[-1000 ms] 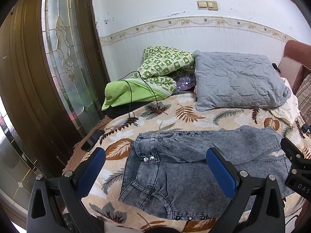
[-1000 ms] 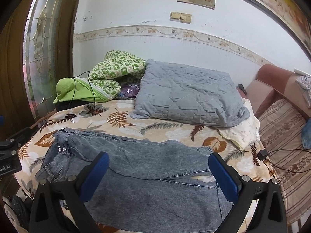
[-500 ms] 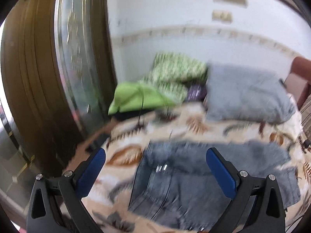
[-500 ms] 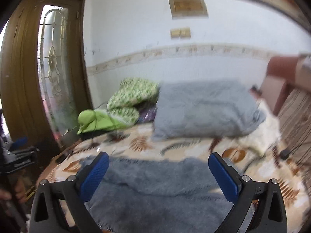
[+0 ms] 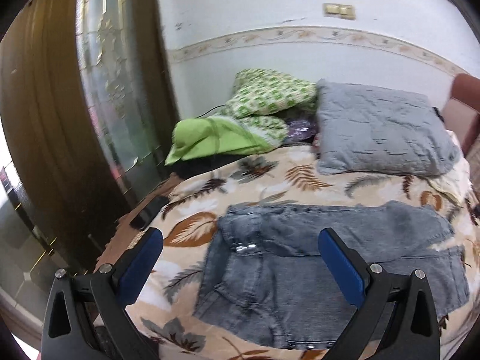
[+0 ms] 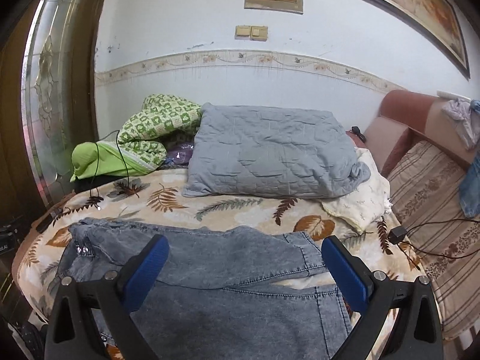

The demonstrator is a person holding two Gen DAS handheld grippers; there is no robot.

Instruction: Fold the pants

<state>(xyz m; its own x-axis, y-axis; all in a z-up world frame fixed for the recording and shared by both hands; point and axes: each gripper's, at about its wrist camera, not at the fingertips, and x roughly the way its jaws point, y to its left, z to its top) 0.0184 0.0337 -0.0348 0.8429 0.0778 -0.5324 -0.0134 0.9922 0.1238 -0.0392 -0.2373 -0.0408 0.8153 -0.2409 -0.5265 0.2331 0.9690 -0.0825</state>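
Note:
Grey-blue denim pants (image 5: 315,264) lie flat on a leaf-print bedspread (image 5: 240,186), waistband with metal buttons (image 5: 244,247) to the left and one leg folded over the other. They also show in the right wrist view (image 6: 228,276). My left gripper (image 5: 240,258) is open and empty, raised in front of the waist end. My right gripper (image 6: 244,265) is open and empty, held over the leg part near the bed's front edge.
A grey pillow (image 6: 270,156), a green checked quilt (image 6: 156,126), a lime pillow (image 5: 207,141) and a black cable (image 6: 120,156) lie at the bed's far side. A glass-paned wooden door (image 5: 90,120) stands left. A striped sofa (image 6: 435,204) with a charger (image 6: 396,234) is right.
Both grippers swung with blur and settled; the left view now sits lower and further left of the pants, the right view came back nearer the bed. The pants have not moved.

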